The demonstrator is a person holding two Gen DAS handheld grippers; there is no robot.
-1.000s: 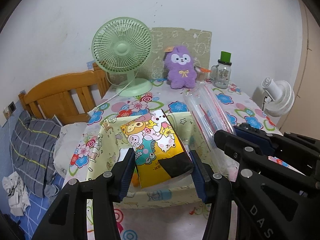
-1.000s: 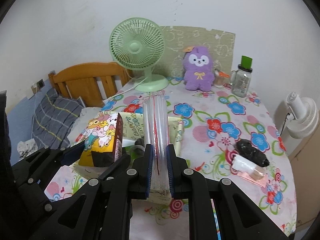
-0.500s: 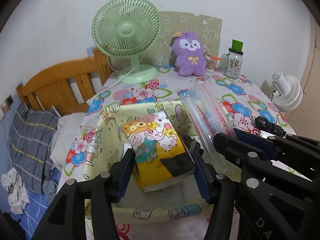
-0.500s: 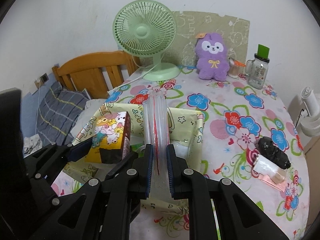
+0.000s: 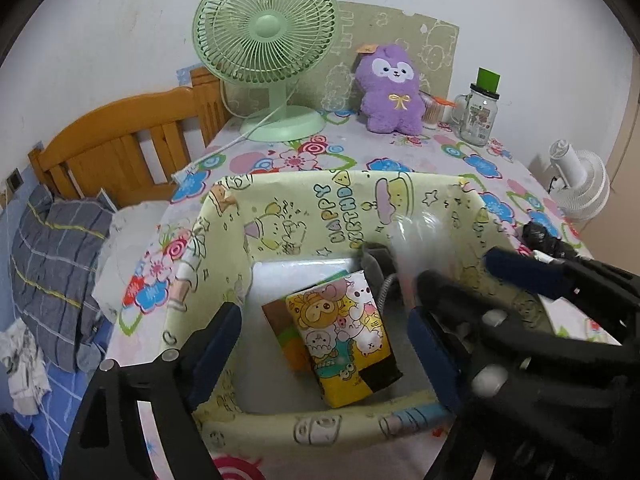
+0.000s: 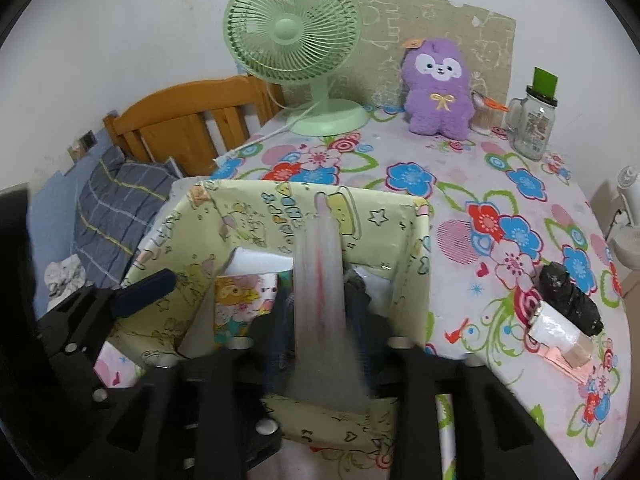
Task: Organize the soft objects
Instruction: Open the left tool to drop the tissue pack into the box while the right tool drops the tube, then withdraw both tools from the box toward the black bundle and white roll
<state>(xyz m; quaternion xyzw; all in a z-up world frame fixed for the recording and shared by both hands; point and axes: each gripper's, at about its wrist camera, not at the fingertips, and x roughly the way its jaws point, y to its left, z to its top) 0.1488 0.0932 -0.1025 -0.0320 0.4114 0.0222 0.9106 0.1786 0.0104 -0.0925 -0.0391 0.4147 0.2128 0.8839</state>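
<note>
Where half a second ago the left hand-held gripper clamped the cartoon tissue pack, its jaws now gape and the pack lies inside the yellow box. From the right view, the right hand-held gripper still pinches the clear plastic bag, now lowered into that box.

Both wrist views look steeply down, close, into the yellow box on the worktop, facing the green fan; they share these.
</note>
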